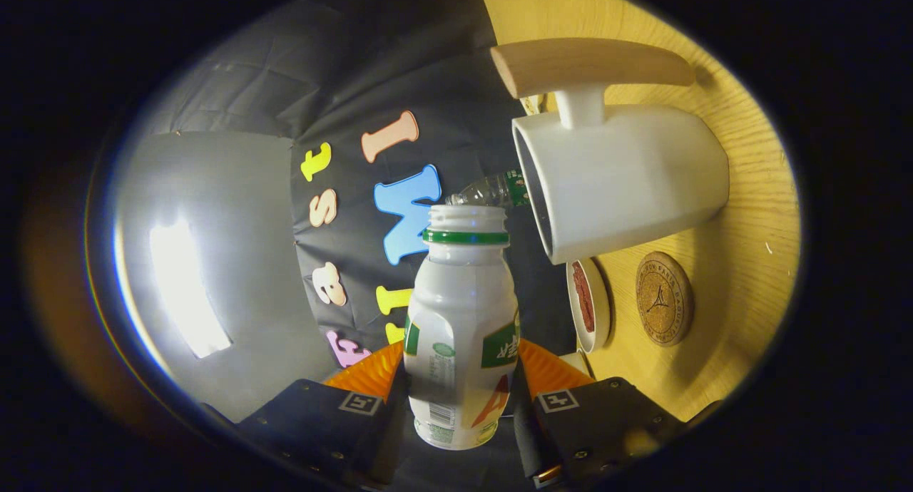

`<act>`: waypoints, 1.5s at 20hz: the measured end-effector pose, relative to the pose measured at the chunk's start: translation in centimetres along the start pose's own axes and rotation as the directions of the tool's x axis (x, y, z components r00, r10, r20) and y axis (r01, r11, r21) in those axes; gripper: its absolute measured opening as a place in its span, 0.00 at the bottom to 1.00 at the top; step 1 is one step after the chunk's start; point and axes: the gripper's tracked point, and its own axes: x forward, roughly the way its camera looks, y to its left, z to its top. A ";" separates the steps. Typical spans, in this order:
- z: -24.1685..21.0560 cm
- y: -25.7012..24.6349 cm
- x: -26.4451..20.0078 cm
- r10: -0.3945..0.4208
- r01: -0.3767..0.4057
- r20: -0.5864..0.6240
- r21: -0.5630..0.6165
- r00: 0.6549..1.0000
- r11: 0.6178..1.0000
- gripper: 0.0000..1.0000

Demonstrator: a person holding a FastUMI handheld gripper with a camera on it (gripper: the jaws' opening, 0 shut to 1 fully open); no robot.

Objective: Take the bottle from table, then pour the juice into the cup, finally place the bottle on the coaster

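A white juice bottle [462, 328] with a green neck ring and an uncapped mouth sits between my fingers, and my gripper [460, 388] is shut on its body. The whole view is rolled sideways, so the bottle is tipped over. Its mouth points close to the open rim of a white cup [620, 178] with a wooden handle, which stands on the yellow wooden table [749, 264]. A round cork coaster [663, 298] lies on the table just past the cup. No juice stream is visible.
A small white dish with something red in it [588, 305] rests on the table between the cup and my fingers. A clear plastic bottle [492, 190] lies behind the cup's rim. A bright light panel [185, 285] glows on the booth's wall.
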 end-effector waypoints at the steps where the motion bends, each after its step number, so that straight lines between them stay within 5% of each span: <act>1: -0.1 -0.1 0.1 -0.012 0.012 -0.007 -0.028 1.000 1.000 0.64; 9: -1.6 -1.0 0.5 -0.082 0.060 -0.060 -0.309 0.995 0.949 0.65; 16: -3.5 -1.5 -0.5 -0.163 0.076 -0.089 -0.612 0.983 0.788 0.65; 26: -5.1 -2.3 0.5 -0.273 0.062 -0.058 -0.909 0.960 0.411 0.65; 30: -3.9 -2.8 0.8 -0.325 0.081 0.035 -0.988 0.945 0.131 0.65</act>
